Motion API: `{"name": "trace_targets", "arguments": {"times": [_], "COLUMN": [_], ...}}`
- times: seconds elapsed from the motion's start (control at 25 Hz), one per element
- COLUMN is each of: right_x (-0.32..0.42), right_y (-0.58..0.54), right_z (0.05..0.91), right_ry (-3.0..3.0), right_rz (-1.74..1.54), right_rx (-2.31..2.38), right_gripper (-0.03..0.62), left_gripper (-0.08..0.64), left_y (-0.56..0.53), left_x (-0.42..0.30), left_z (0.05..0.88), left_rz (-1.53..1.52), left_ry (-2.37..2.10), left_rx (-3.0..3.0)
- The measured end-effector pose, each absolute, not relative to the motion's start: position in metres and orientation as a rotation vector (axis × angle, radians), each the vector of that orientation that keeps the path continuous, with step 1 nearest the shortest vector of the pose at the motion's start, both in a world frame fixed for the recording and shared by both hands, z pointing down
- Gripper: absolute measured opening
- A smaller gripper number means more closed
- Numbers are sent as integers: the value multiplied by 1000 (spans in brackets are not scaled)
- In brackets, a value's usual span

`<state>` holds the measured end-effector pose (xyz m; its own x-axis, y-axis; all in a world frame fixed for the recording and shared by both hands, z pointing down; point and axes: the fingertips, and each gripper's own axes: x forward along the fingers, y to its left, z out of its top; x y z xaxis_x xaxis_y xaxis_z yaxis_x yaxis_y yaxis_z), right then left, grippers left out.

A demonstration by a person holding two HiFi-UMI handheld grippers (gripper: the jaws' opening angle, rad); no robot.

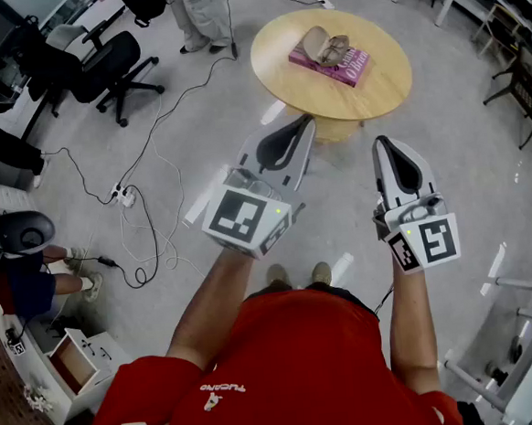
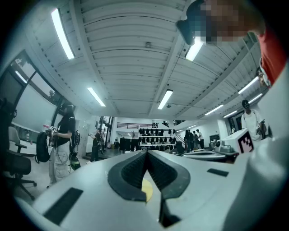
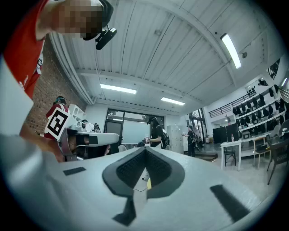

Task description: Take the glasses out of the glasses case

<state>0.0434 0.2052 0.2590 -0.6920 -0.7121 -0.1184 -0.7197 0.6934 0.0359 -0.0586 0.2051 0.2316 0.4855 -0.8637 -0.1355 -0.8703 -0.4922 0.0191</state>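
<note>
A tan glasses case (image 1: 324, 45) lies open on a pink book (image 1: 353, 66) on the round wooden table (image 1: 282, 64), far ahead in the head view. I cannot tell whether glasses are inside it. My left gripper (image 1: 306, 119) is held out in front of me, short of the table's near edge, shut and empty. My right gripper (image 1: 381, 141) hangs beside it on the right, also shut with nothing in it. Both point roughly level across the room: in the left gripper view the left gripper (image 2: 146, 152) has its tips together, and so does the right gripper (image 3: 145, 149) in its own view. Neither gripper view shows the case.
A black office chair (image 1: 112, 68) stands at the left, with cables and a power strip (image 1: 124, 196) on the floor between it and me. A person (image 1: 200, 15) stands beyond the table. White shelving (image 1: 71, 360) is at my lower left, and metal frames (image 1: 519, 288) at the right.
</note>
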Motion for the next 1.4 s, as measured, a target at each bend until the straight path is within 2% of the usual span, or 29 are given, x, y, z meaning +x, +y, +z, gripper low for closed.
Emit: {"name": "trace_targets", "arguments": {"times": [0.92,1.4], "right_x": [108,111], "right_y": [184,109], "right_z": [272,295], "right_ry": [2832,2850], "right_rz": [73,115], "right_rx": [-1000,-1062], "right_gripper": [5,5], "left_gripper": [11,11], "left_y": [180,93], "left_x": [1,-9], "left_z": [243,268], "left_rz": [131,133], "left_ry": [1698,1697], "left_rx": [-2598,-2612]}}
